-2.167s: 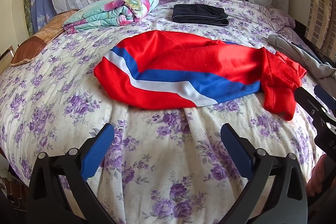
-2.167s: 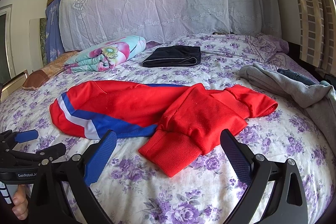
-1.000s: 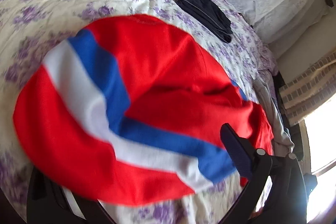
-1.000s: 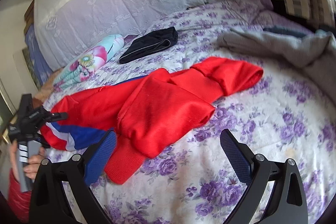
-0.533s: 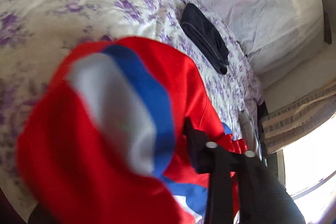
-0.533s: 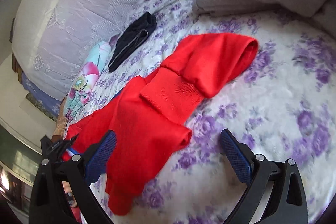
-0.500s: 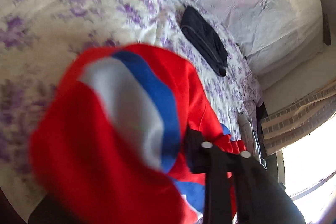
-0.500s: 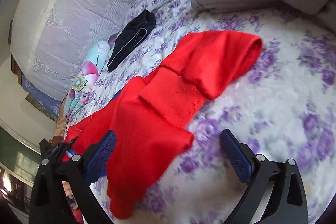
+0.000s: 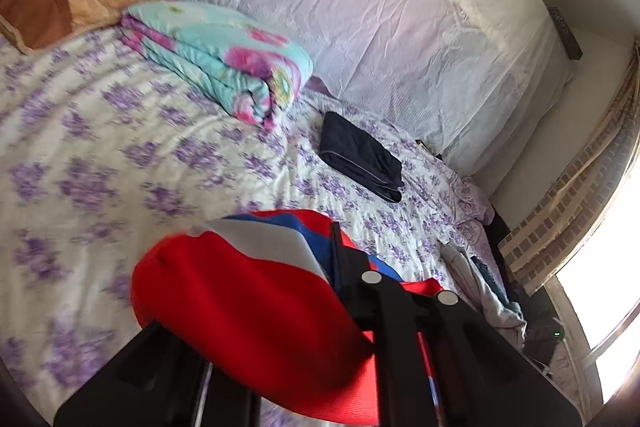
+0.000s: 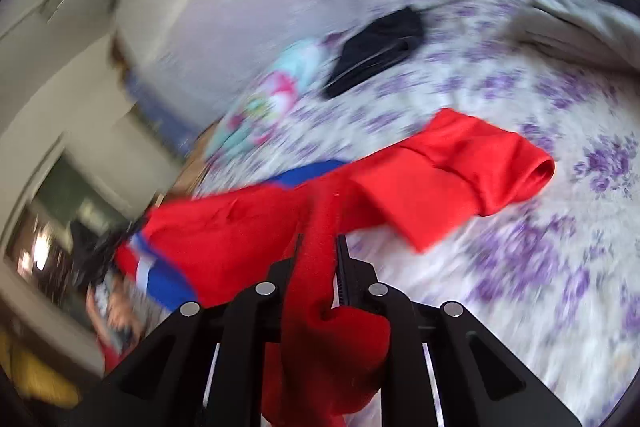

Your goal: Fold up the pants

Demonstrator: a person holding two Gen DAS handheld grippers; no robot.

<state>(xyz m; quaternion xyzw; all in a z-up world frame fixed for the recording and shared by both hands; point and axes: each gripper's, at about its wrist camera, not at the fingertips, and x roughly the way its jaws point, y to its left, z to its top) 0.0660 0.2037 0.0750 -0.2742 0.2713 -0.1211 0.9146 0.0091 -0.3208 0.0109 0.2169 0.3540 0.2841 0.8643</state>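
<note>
The red pants (image 9: 256, 307) with a blue and white stripe hang between my two grippers above the floral bed. My left gripper (image 9: 328, 259) is shut on the striped end, and the cloth bulges over its left finger and hides it. My right gripper (image 10: 318, 251) is shut on a red fold of the pants (image 10: 240, 227) near the ribbed cuff end. The other leg (image 10: 472, 167) trails on the bedspread (image 10: 560, 267). The right wrist view is blurred by motion.
A folded dark garment (image 9: 360, 157) lies near the headboard. A rolled floral blanket (image 9: 224, 63) and a brown pillow (image 9: 68, 3) sit at the back left. A grey garment (image 10: 580, 27) lies at the bed's right side. A bright window (image 9: 600, 287) is at the right.
Both grippers have closed on the pants; they were open 2.2 s ago. The pants have been lifted off the bed, and both views have swung and tilted.
</note>
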